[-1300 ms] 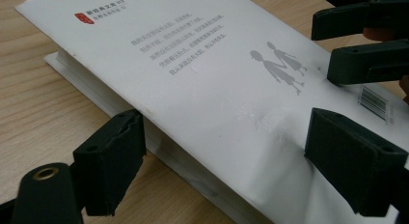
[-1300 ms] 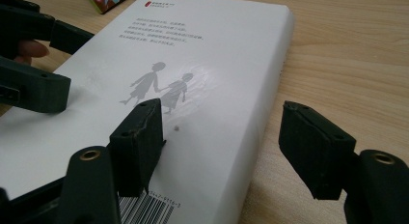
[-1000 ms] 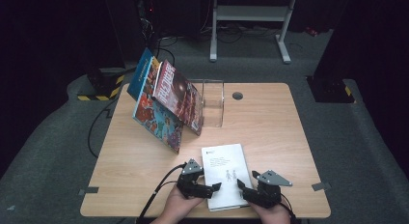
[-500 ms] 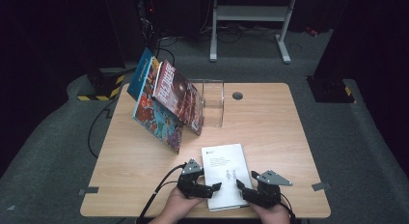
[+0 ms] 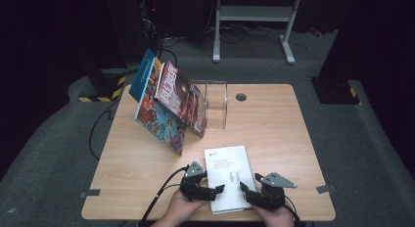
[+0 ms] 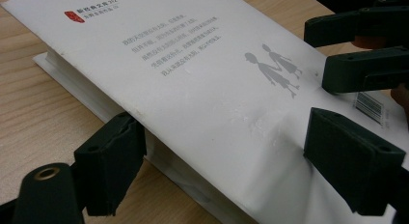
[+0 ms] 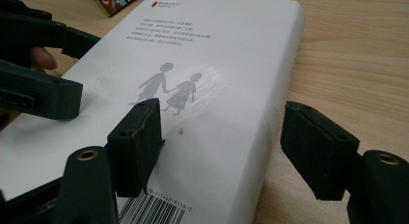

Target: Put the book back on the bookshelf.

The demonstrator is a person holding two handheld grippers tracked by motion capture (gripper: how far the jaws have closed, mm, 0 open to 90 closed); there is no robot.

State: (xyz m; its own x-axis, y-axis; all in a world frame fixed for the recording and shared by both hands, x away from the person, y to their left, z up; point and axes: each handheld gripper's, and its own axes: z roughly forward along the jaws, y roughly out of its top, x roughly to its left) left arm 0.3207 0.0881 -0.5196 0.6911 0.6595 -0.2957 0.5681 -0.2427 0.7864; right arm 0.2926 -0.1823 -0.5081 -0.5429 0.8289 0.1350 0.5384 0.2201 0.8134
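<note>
Nothing has shifted since the earlier frames: both hands and the white book (image 5: 229,177) sit where they were, though the left gripper's (image 5: 215,190) jaws have just been closing a little.

That book lies flat, back cover up, near the front edge of the tabletop (image 5: 274,129), roughly midway between its front corners. Its long axis runs from the front edge toward the far edge, leaning slightly left at the far end. The barcode end points to the front edge; the small red mark sits at the far end, and the spine is on the side toward the right edge.

In the left gripper view, the left gripper (image 6: 251,161) straddles the book's open page edge — one jaw below on the wood beside the pages, the other over the cover. The pads do not press on it; the jaws stand open.

In the right gripper view, the right gripper (image 7: 222,147) straddles the spine side — one jaw rests over the cover near the two printed figures, the other hangs beside the spine above the wood, apart from it. Its jaws are open too.

Colourful books (image 5: 169,107) lean in a clear stand (image 5: 216,102) toward the far left corner, well apart from the white book.
</note>
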